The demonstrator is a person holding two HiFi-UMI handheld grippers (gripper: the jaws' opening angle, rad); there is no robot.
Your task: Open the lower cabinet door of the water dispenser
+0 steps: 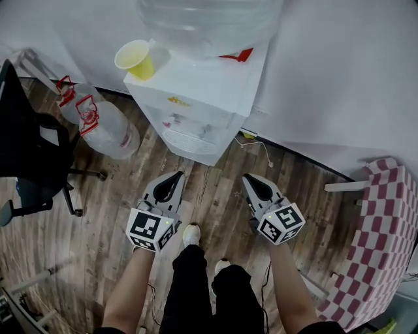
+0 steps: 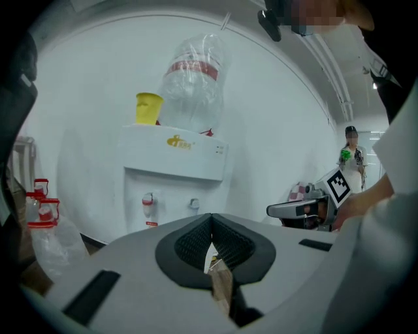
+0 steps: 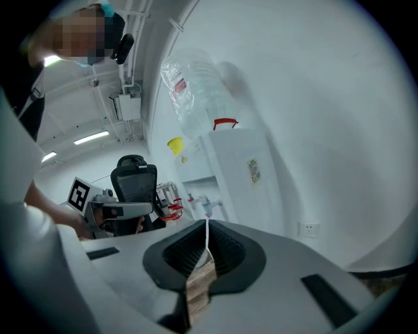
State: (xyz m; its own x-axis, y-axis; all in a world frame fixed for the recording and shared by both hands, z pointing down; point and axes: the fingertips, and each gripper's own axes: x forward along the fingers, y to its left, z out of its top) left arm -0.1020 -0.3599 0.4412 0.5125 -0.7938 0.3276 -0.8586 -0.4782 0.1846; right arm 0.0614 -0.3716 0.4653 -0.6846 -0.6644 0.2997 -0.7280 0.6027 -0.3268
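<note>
Left gripper [image 1: 177, 175] was clenched: in the left gripper view [image 2: 211, 216] its ribbed black pads met along one line with nothing between them. It hung over the wood-plank floor [image 1: 98, 215], pointing towards the water dispenser and clear of it.

At far left stood a black office chair [image 1: 32, 156]. Beside it, against the white wall [image 1: 339, 72], lay empty water bottles [image 1: 104, 127] with red handles. Next came the white water dispenser [image 1: 202, 104], the task's object, set against the wall straight ahead of both grippers. A yellow paper cup [image 1: 136, 60] stood on its top at the left corner, and an inverted bottle [image 1: 209, 19] sat in its centre. The left gripper view showed the dispenser [image 2: 173, 163] with a red tap [image 2: 149, 201] and a second tap [image 2: 194, 204] in the recess. The lower cabinet door could not be made out. From the head view the front was steeply foreshortened, and in both gripper views the gripper bodies covered the part below the taps.

The person's shoes [image 1: 191, 235] showed between the two forearms. Right gripper [image 1: 247, 177] was likewise clenched and empty, its pads pressed together in the right gripper view [image 3: 208, 224]. It sat level with the left gripper and apart from the dispenser [image 3: 241, 169]. A white cable [image 1: 258, 145] lay on the floor by the dispenser's right foot. A red-and-white chequered cloth [image 1: 385, 241] hung at far right.
</note>
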